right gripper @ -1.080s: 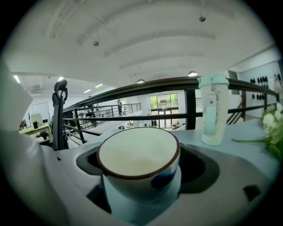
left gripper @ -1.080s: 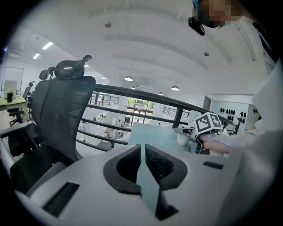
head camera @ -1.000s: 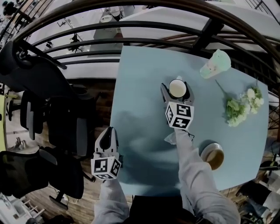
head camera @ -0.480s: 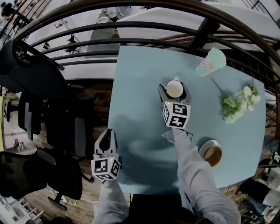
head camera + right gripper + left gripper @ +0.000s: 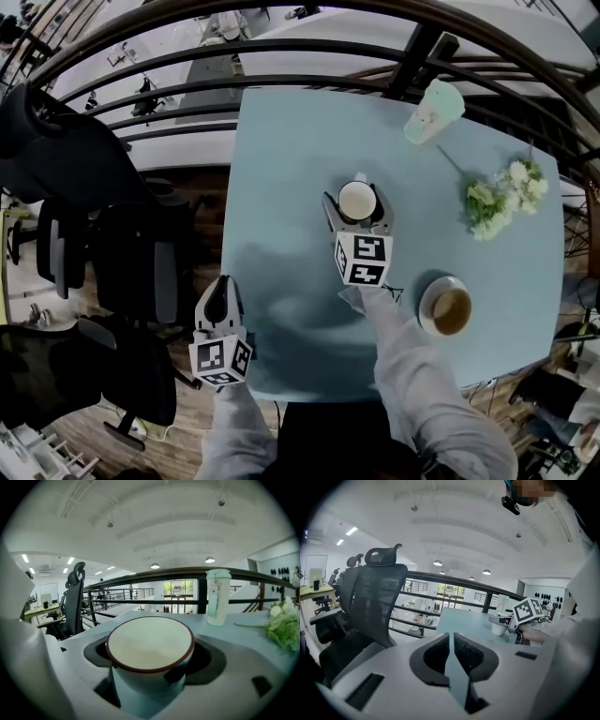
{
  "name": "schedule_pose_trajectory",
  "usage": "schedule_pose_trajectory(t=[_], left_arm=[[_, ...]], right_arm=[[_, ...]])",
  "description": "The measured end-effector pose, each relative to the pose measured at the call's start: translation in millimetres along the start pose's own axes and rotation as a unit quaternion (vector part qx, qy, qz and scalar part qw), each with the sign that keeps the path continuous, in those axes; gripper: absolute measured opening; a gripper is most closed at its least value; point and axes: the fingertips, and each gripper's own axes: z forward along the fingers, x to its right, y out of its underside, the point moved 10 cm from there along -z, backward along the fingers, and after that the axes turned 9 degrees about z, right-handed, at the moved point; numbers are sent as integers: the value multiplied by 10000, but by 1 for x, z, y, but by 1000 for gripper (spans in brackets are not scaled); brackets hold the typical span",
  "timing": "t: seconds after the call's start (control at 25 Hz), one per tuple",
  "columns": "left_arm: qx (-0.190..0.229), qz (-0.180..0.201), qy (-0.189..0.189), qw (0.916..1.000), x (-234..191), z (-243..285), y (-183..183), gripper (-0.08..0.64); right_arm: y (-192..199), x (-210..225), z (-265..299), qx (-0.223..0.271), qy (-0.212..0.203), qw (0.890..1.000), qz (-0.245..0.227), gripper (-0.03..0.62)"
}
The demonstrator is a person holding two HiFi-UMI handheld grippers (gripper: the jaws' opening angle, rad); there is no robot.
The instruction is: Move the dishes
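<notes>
Hovering at the near left edge of the light blue table [image 5: 281, 178], the left gripper [image 5: 223, 289] has its jaws nearly together with nothing between them. Further in, near the table's middle, the right gripper [image 5: 355, 197] is spread wide around a white cup with a dark red rim [image 5: 150, 646]. Its jaws have just been closing a little, and both pads press the cup's sides, so the cup is gripped. The cup is upright, and whether it is on the table or just off it is unclear. To the right of that arm and nearer the person, a dish with brown contents [image 5: 448, 307] sits alone. Beyond it, white and green flowers [image 5: 497, 195] lie by the right edge. A pale green bottle [image 5: 432, 112] sits at the far edge, and a dark railing [image 5: 309, 49] is behind it.
</notes>
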Motion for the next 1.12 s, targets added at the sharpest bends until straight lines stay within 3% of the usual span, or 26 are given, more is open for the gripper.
schedule_pose_trajectory(t=[0.36,0.76,1.12], left_arm=[[66,106,185,9998,37,-24,3,43],[113,277,571,9979,108,-56,-5,43],[382,541,967,9931,193,-85,-29,43]], right_arm=[[-14,-1,-69,286,-379,9984,293,425],[-43,23,-178,530,-697,9942,628,426],[-69,91,-287,832,-715,9930,435,425]])
